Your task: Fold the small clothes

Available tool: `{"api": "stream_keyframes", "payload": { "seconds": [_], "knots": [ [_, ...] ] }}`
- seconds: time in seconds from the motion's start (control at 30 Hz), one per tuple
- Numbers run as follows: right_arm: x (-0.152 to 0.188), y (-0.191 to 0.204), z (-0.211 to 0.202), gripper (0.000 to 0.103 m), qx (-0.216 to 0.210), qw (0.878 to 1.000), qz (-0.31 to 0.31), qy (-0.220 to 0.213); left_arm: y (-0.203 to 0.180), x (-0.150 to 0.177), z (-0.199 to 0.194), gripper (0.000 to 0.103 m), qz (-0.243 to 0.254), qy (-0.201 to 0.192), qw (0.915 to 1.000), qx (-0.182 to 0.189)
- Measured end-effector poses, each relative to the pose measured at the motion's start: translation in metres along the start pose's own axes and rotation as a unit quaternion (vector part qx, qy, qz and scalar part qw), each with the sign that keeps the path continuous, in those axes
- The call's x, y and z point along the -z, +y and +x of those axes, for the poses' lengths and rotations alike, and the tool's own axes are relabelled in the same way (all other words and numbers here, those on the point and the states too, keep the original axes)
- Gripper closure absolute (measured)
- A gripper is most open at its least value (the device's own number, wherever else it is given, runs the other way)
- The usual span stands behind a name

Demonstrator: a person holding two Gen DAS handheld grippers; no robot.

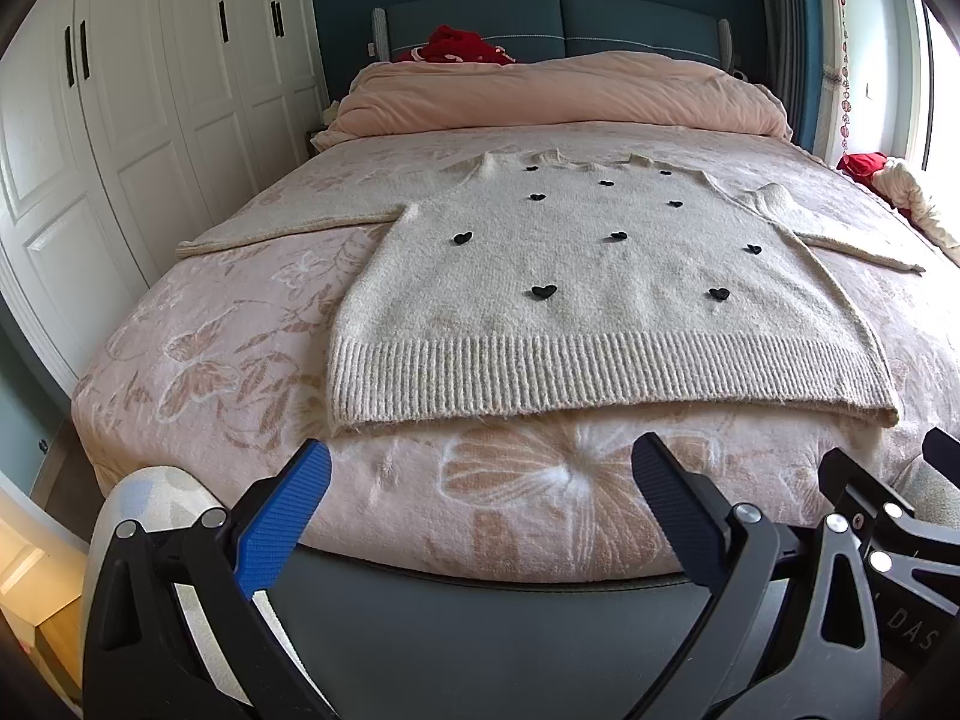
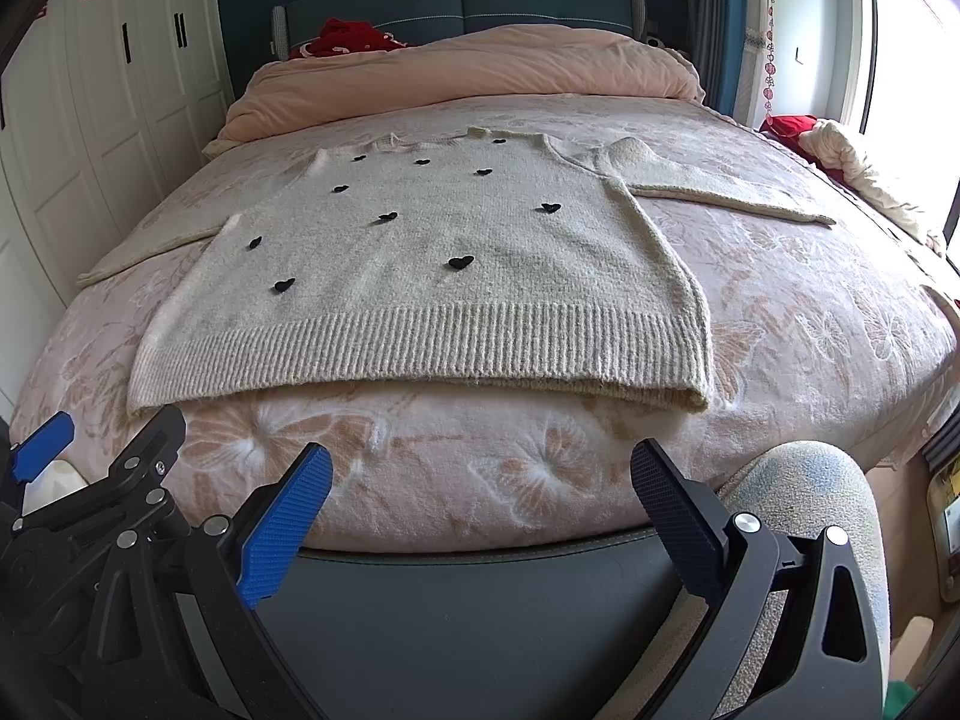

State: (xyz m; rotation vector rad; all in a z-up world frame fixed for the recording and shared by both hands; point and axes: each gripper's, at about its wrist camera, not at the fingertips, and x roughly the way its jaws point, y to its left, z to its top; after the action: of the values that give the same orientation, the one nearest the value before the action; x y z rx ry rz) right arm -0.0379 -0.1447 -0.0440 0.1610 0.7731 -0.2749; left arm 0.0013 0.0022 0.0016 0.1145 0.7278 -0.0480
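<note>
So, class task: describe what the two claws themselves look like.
Each claw, left claw and right claw, has a black frame with silver rivets. One finger pad is bright blue, the other dark navy, both finely textured. White lettering marks the neighbouring tool.

Pink duvet [image 1: 558,96] against teal headboard [image 1: 540,24]; white wardrobe [image 1: 120,120] alongside.

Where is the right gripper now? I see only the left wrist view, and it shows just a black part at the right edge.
Observer: The right gripper points at the foot of the bed, short of the ribbed hem of the cream knitted sweater with black hearts.
Operator: Are its fingers open?
Observer: Yes, its blue-padded fingers stand wide apart and hold nothing.
</note>
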Motion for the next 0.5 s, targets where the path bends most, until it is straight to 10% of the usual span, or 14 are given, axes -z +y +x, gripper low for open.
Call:
{"api": "stream_keyframes", "payload": {
  "seconds": [0.5],
  "knots": [
    [0.0002, -0.0007, 0.0007, 0.005, 0.001, 1.000, 0.000, 0.000, -0.0008, 0.0014, 0.0002, 0.005, 0.001, 0.000, 1.0000, 0.000]
  ]
}}
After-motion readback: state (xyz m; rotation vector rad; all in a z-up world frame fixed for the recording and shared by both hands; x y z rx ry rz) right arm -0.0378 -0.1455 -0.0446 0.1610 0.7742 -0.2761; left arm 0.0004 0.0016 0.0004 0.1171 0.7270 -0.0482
